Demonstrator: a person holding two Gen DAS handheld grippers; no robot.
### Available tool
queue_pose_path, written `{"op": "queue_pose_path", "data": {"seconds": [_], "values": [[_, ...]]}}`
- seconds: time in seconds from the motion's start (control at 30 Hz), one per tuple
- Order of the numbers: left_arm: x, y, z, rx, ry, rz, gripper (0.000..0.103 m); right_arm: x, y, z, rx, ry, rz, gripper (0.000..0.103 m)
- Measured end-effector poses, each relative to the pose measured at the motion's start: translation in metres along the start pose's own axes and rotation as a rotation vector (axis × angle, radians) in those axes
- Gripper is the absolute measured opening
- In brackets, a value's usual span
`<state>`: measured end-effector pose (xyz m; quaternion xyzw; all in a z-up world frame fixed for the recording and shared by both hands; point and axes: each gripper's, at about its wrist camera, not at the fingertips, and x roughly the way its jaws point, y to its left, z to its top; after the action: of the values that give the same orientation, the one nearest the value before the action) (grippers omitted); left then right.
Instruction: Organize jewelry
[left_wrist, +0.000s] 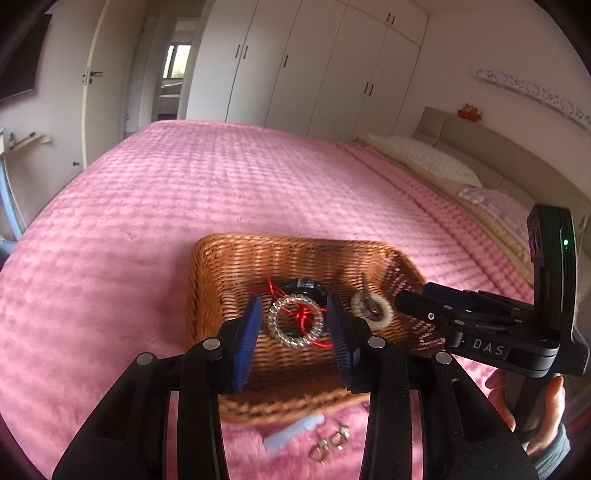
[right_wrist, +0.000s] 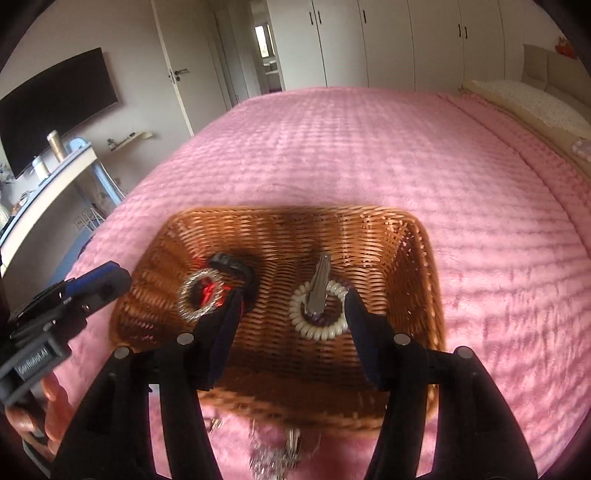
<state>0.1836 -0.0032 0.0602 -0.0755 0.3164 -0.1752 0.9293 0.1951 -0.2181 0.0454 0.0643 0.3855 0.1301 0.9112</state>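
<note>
A wicker basket (left_wrist: 221, 266) (right_wrist: 413, 243) sits on the pink bedspread. It holds a clear coil bracelet (left_wrist: 295, 321) (right_wrist: 201, 295) over red cord and a dark band, and a cream coil hair tie (left_wrist: 371, 308) (right_wrist: 319, 312) with a silver clip (right_wrist: 319, 284) on it. My left gripper (left_wrist: 295, 314) is open above the clear bracelet, empty. My right gripper (right_wrist: 291, 306) (left_wrist: 406, 299) is open above the cream hair tie, empty. In front of the basket lie a pale blue comb (left_wrist: 293, 435), gold earrings (left_wrist: 328, 443) and a silver chain (right_wrist: 273, 454).
The pink bedspread (left_wrist: 184, 184) covers a wide bed. Pillows (left_wrist: 424, 158) and a headboard lie to the right. A desk with bottles (right_wrist: 48, 162) and a wall TV (right_wrist: 55, 103) stand left of the bed. White wardrobes (left_wrist: 314, 66) line the far wall.
</note>
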Motion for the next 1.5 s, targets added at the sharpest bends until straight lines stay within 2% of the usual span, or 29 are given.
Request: {"op": "queue_pose_path", "data": {"seconds": [0.27,0.37,0.47,0.53,0.67,0.8,0.93,1.07,1.2,1.3,1.5], "values": [[-0.062,-0.008,-0.022,-0.002,-0.044,-0.084,0.035,-0.057,0.015,-0.035,-0.015,-0.039,0.046,0.054],[-0.073,-0.013,-0.036,0.02,-0.027,-0.107,0.035,-0.066,0.019,-0.049,-0.03,-0.04,0.037,0.053],[-0.074,-0.017,-0.053,0.048,0.006,-0.11,0.035,-0.065,0.017,-0.063,-0.028,-0.018,0.031,0.048],[-0.069,-0.016,-0.064,0.056,0.037,-0.118,0.035,-0.059,0.01,-0.072,-0.014,0.005,0.019,0.043],[-0.046,-0.013,-0.088,0.06,0.134,-0.137,0.035,-0.034,-0.005,-0.089,0.007,0.063,-0.017,0.024],[-0.015,-0.009,-0.104,0.062,0.238,-0.153,0.035,0.0,-0.026,-0.102,0.052,0.139,-0.035,0.014],[0.006,-0.007,-0.111,0.081,0.294,-0.151,0.035,0.015,-0.038,-0.106,0.107,0.167,0.026,0.014],[0.014,-0.009,-0.11,0.122,0.308,-0.144,0.035,0.017,-0.034,-0.102,0.091,0.148,0.033,0.014],[0.022,-0.016,-0.109,0.153,0.33,-0.118,0.035,0.025,-0.03,-0.102,0.063,0.158,-0.028,0.014],[0.027,-0.019,-0.108,0.172,0.332,-0.104,0.035,0.029,-0.026,-0.1,0.042,0.164,-0.036,0.014],[0.039,-0.024,-0.106,0.204,0.338,-0.066,0.035,0.036,-0.012,-0.099,-0.039,0.172,-0.104,0.014]]}}
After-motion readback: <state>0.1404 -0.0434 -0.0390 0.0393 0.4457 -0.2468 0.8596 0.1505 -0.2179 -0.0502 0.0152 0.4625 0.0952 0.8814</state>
